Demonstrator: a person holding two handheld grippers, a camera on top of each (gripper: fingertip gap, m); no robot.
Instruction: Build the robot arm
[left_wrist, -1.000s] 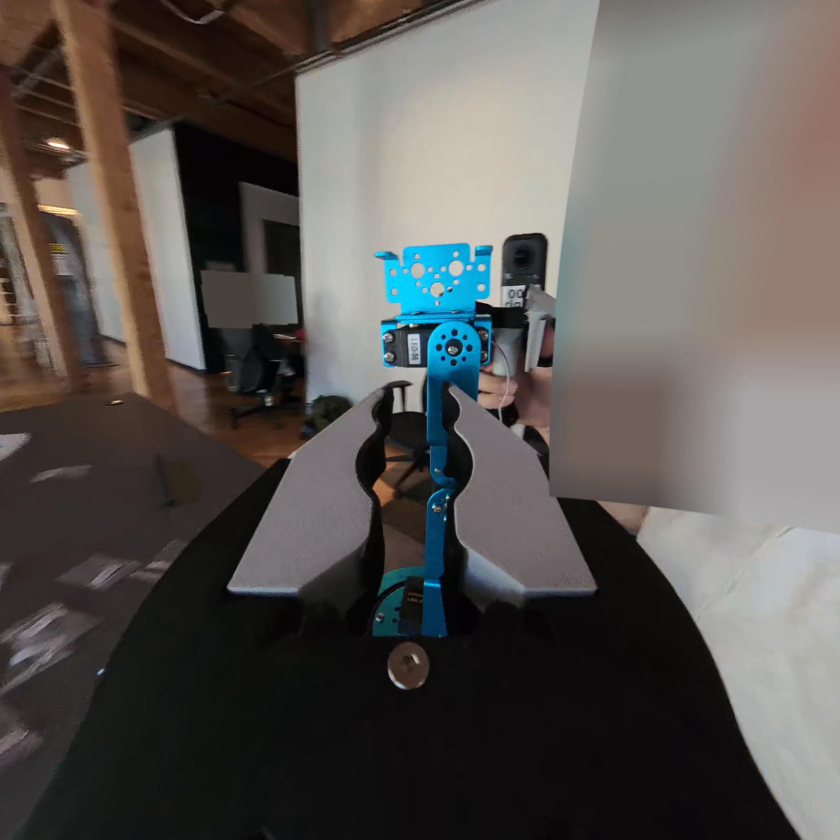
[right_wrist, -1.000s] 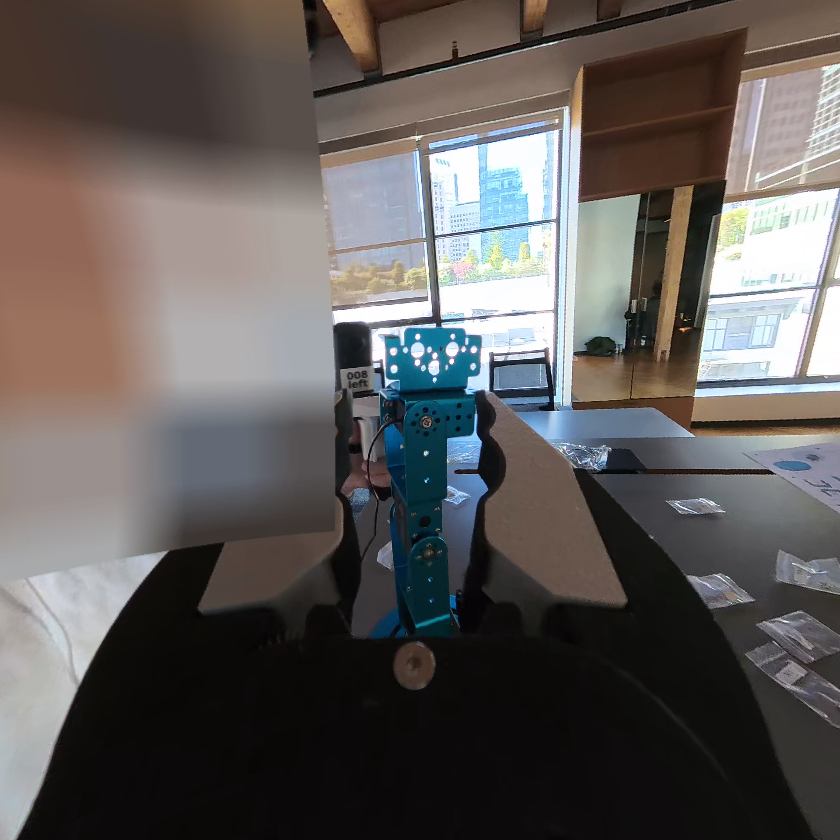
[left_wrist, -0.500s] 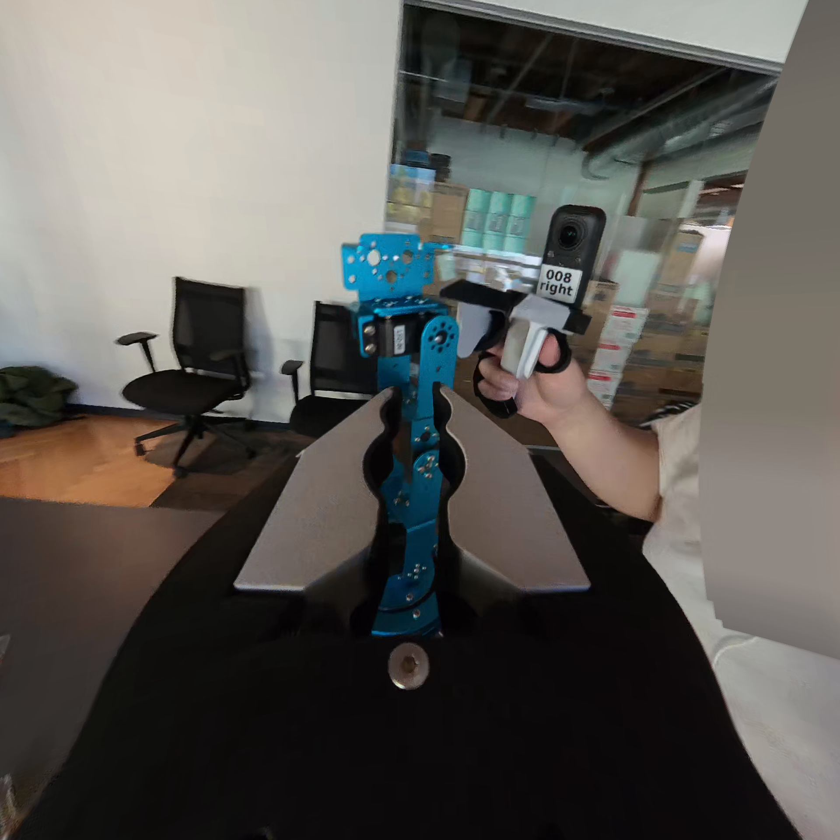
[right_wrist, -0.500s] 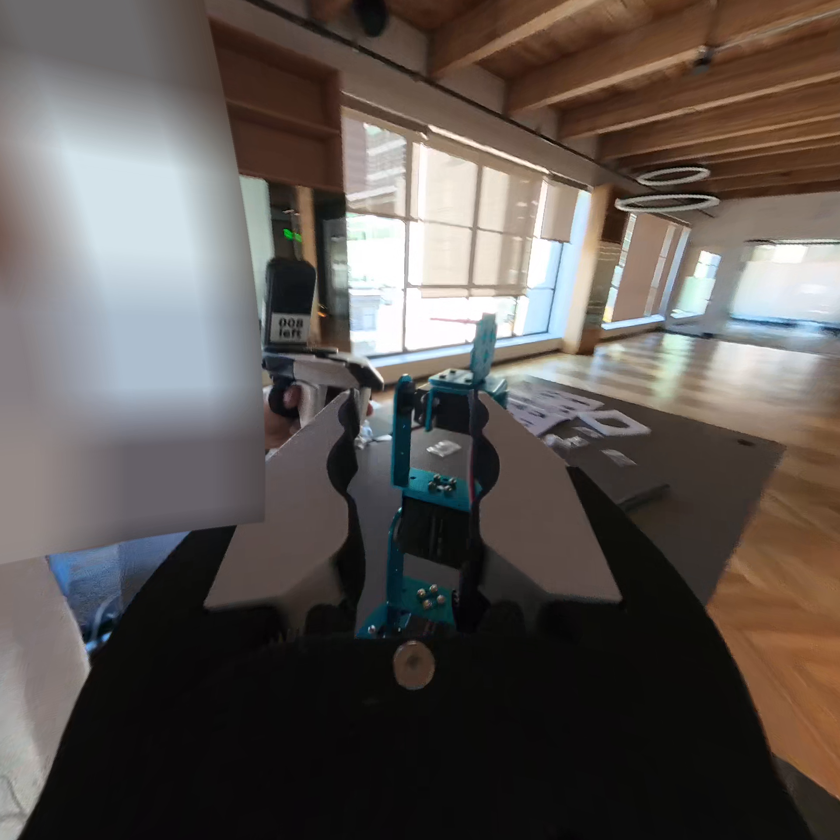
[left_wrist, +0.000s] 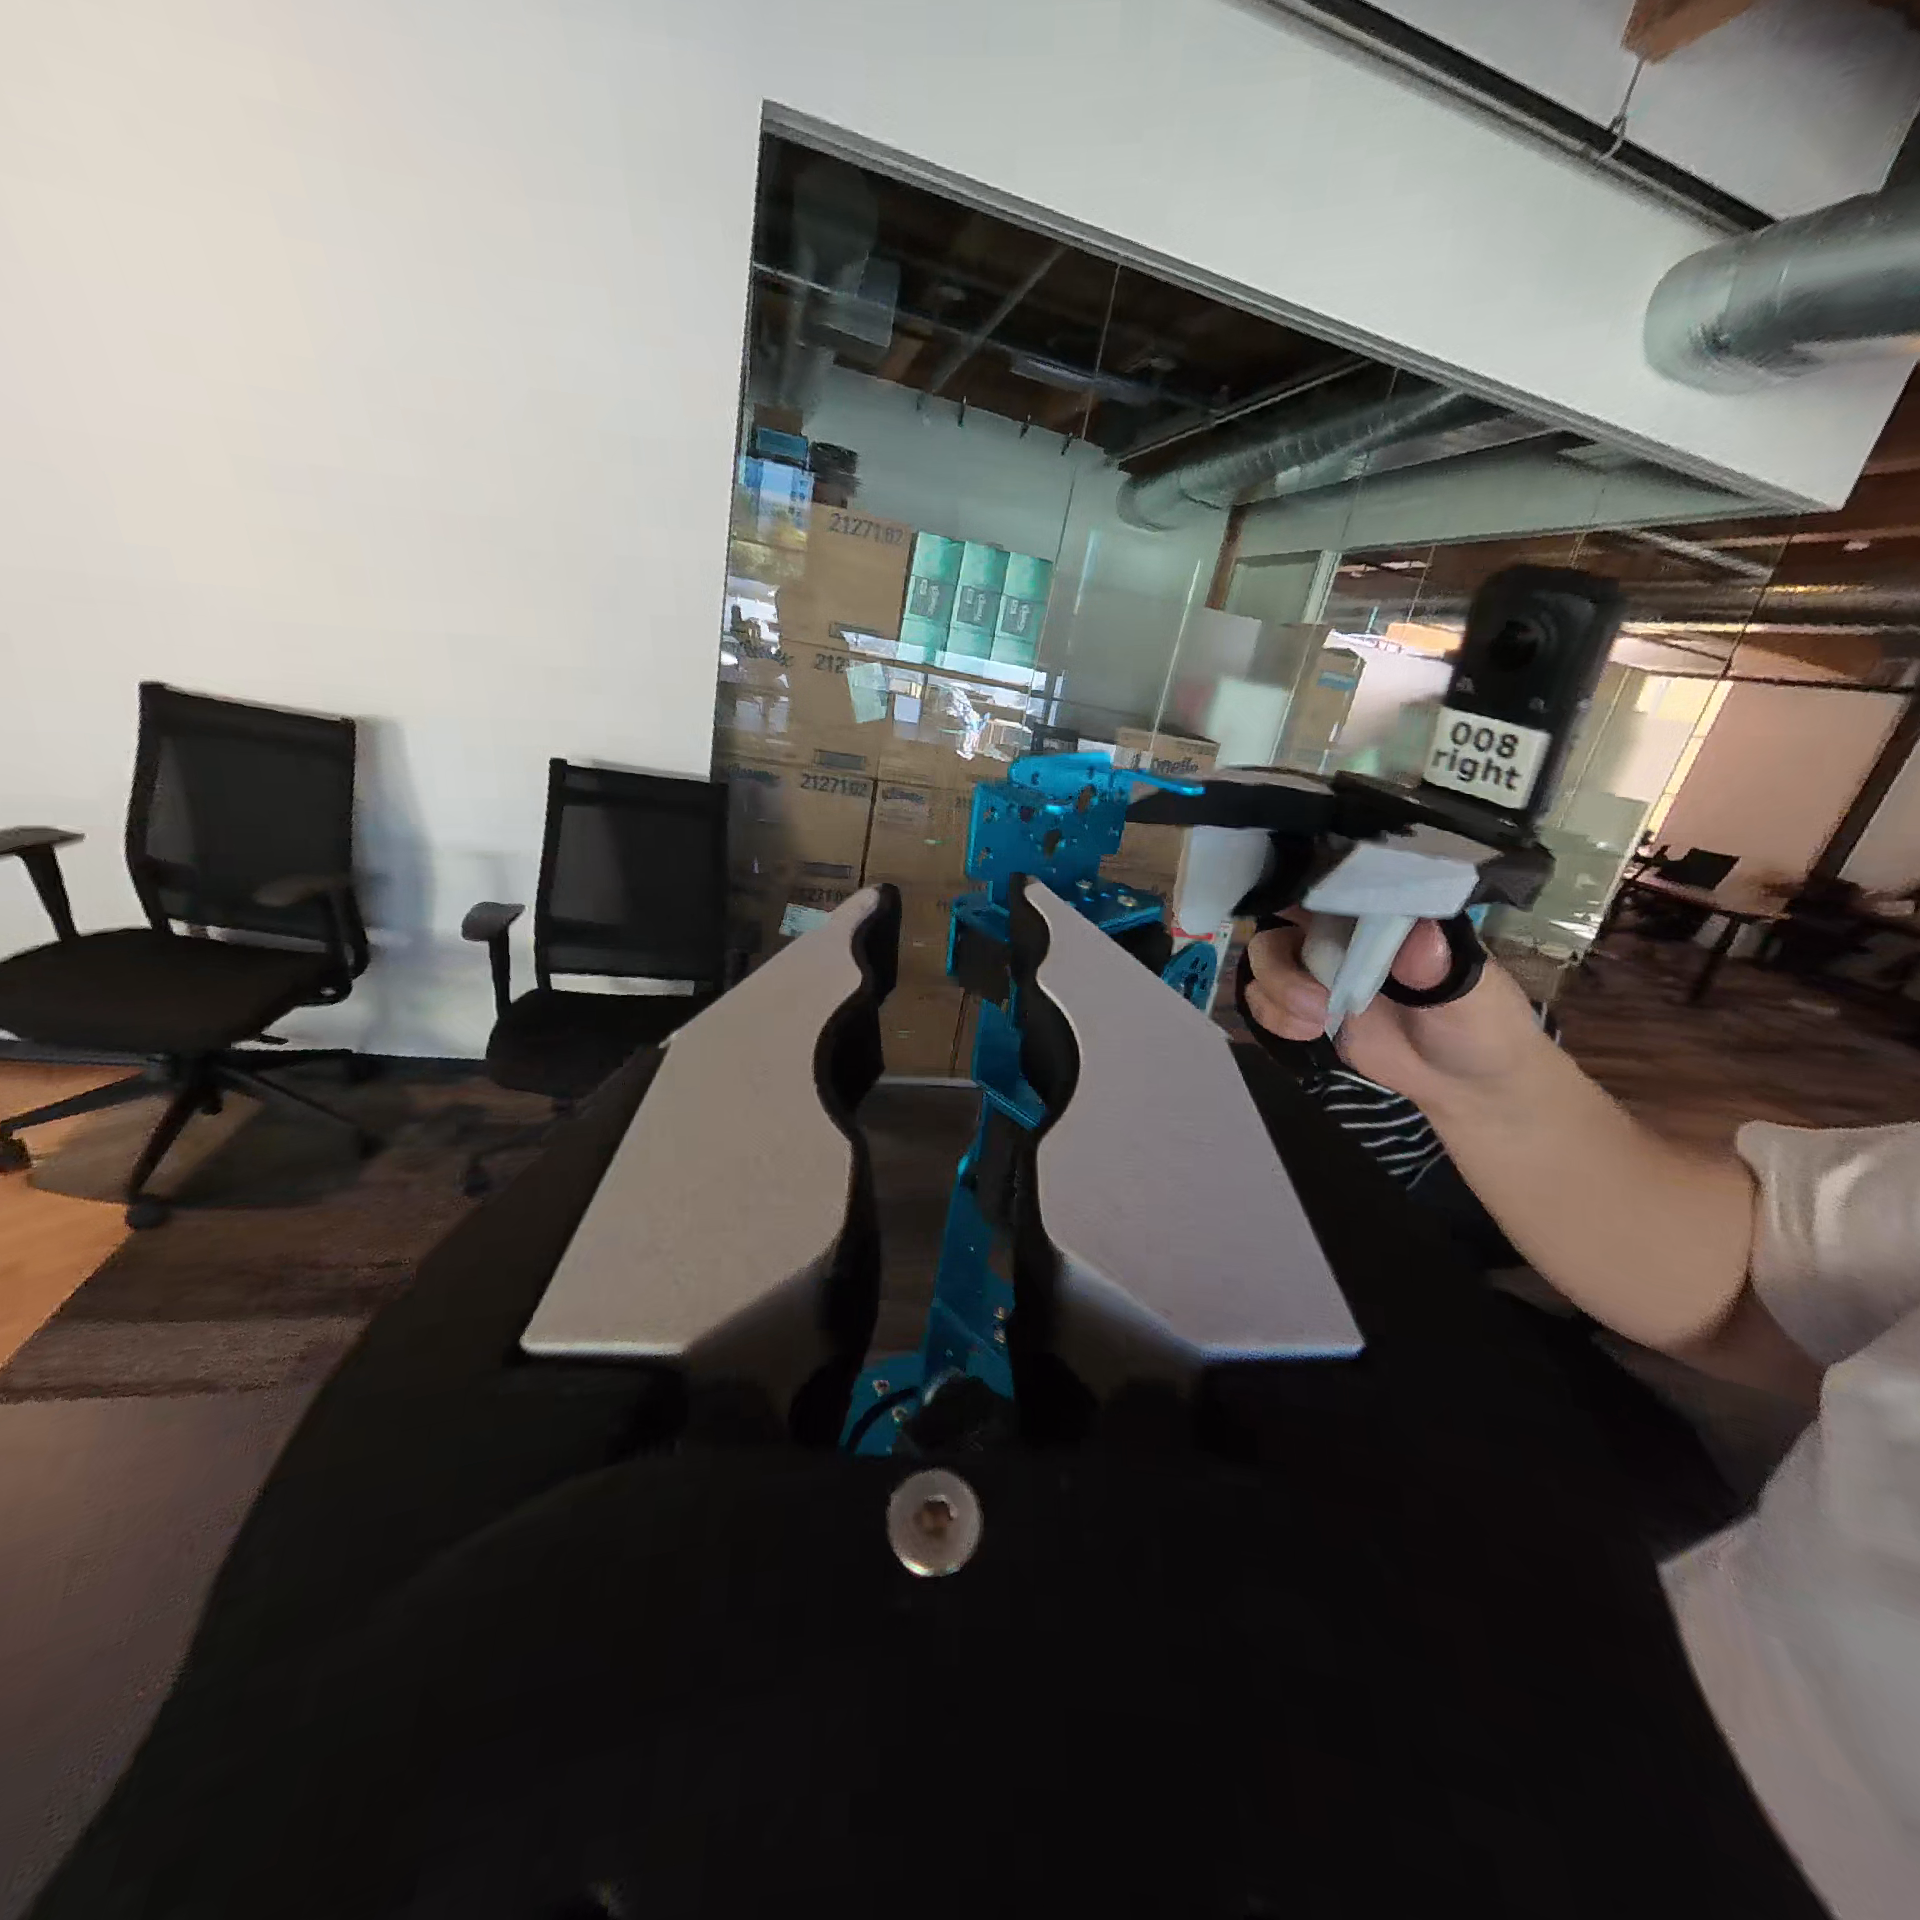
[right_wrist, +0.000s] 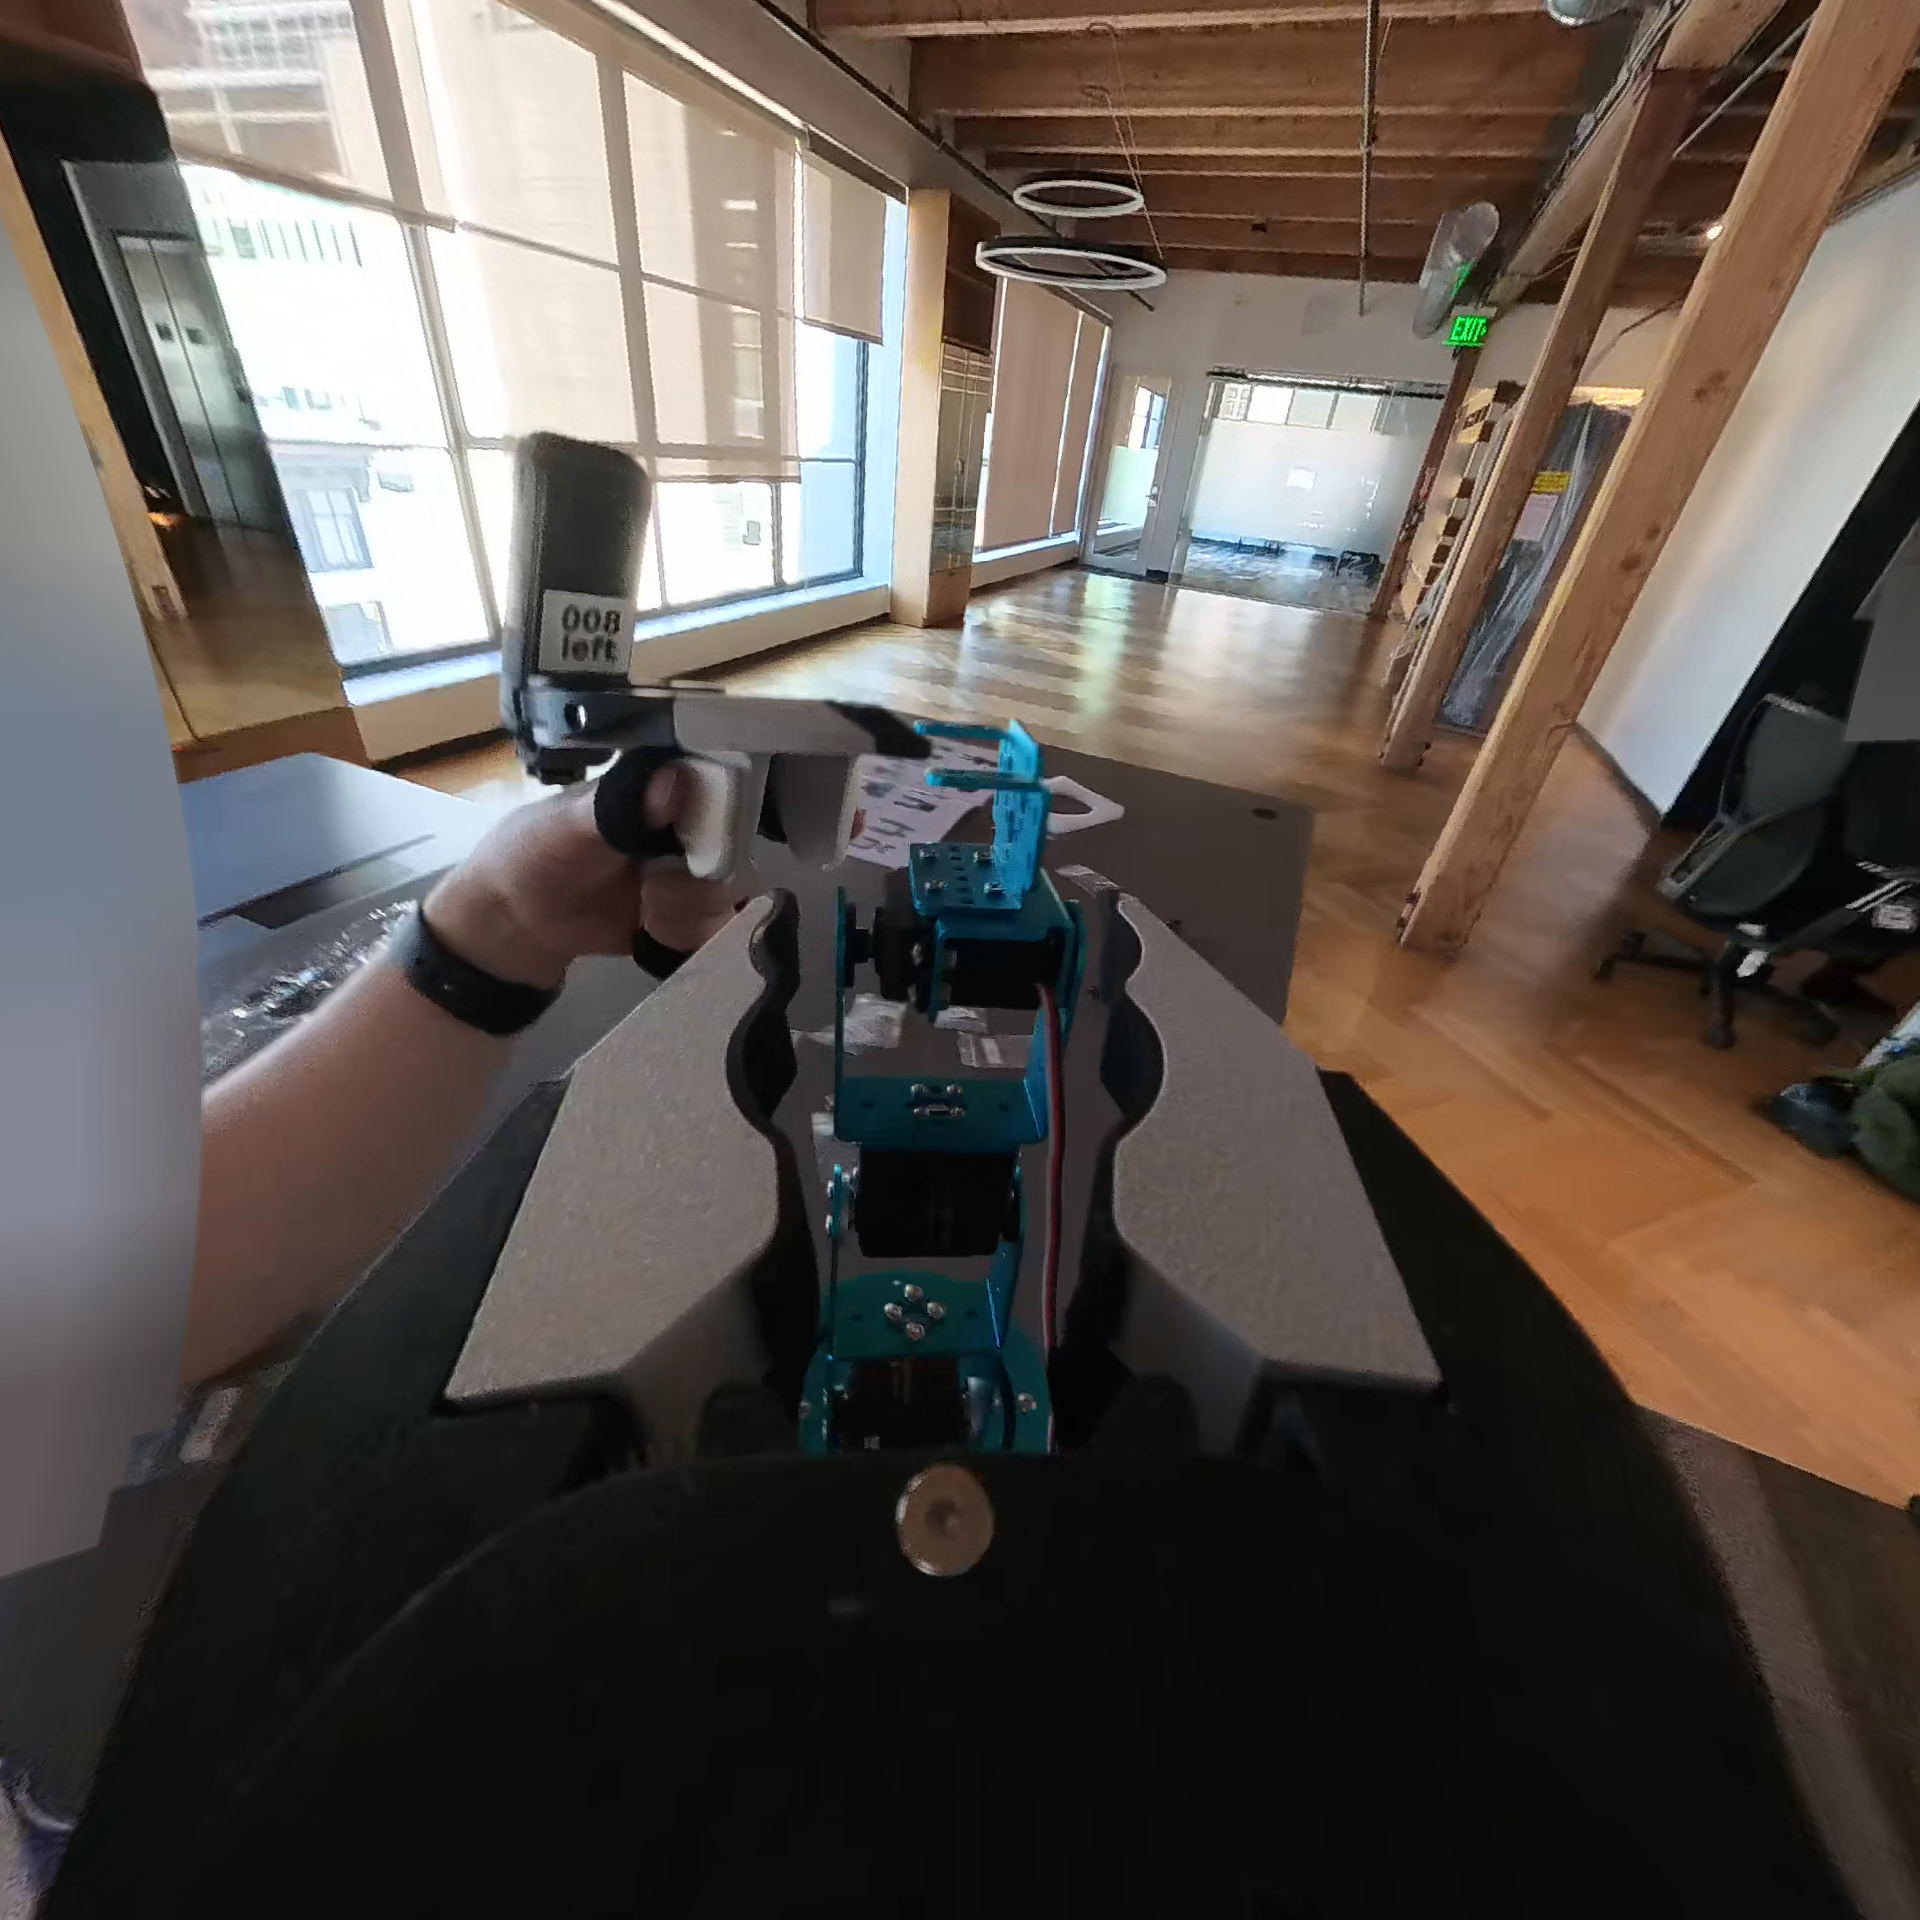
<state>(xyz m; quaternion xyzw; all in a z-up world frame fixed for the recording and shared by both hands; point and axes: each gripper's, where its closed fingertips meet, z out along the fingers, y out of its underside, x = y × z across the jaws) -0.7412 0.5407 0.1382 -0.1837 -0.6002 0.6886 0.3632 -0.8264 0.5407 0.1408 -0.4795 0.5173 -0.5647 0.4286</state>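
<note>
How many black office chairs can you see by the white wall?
2. One black chair stands at the far left against the white wall; the other stands to its right, beside the glass partition. More may be hidden.

Right gripper (right_wrist: 948, 925): closed on blue servo bracket arm (right_wrist: 940, 1132) (red wire alongside)
Left gripper (right_wrist: 904, 740): beside its top bracket

The blue bracket arm's (right_wrist: 940, 1122) base is hiding behind the right claw's (right_wrist: 940, 925) black body; a mosaic patch is covering the frame's left edge.
</note>
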